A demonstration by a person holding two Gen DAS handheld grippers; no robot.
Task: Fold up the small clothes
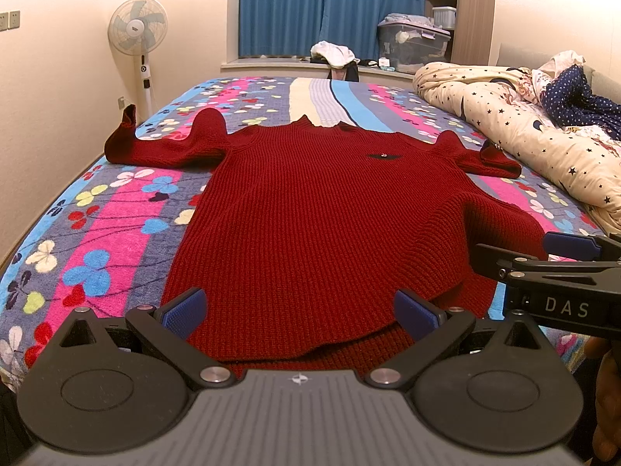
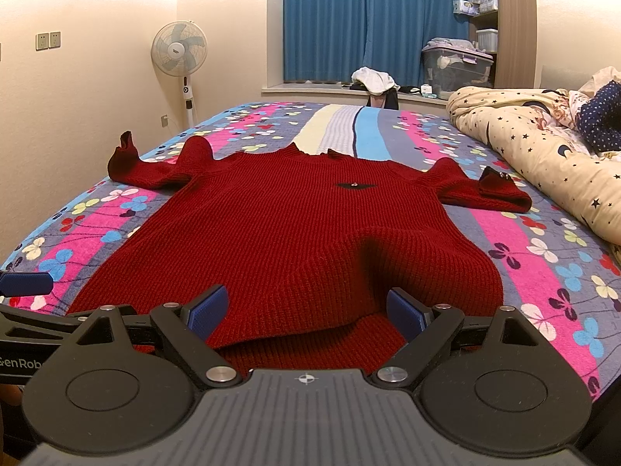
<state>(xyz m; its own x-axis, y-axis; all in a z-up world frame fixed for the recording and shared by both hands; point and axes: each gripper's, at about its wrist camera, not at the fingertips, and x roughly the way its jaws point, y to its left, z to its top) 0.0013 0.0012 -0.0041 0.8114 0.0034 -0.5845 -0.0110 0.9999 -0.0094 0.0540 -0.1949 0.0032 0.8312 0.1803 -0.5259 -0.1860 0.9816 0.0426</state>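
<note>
A dark red knitted sweater (image 1: 310,209) lies spread flat, front up, on the flowered bedspread (image 1: 116,209), collar far from me, both sleeves bunched out to the sides. It also shows in the right wrist view (image 2: 295,233). My left gripper (image 1: 300,312) is open, its blue pads either side of the sweater's near hem, left part. My right gripper (image 2: 306,312) is open over the hem's right part, where the hem is slightly lifted and rippled. The right gripper also shows at the right edge of the left wrist view (image 1: 562,268).
A rolled star-print duvet (image 1: 524,128) lies along the bed's right side. A standing fan (image 1: 137,39) stands at the far left by the wall. Blue curtains, a window ledge with clothes (image 1: 333,56) and a plastic storage box (image 1: 411,44) are beyond the bed.
</note>
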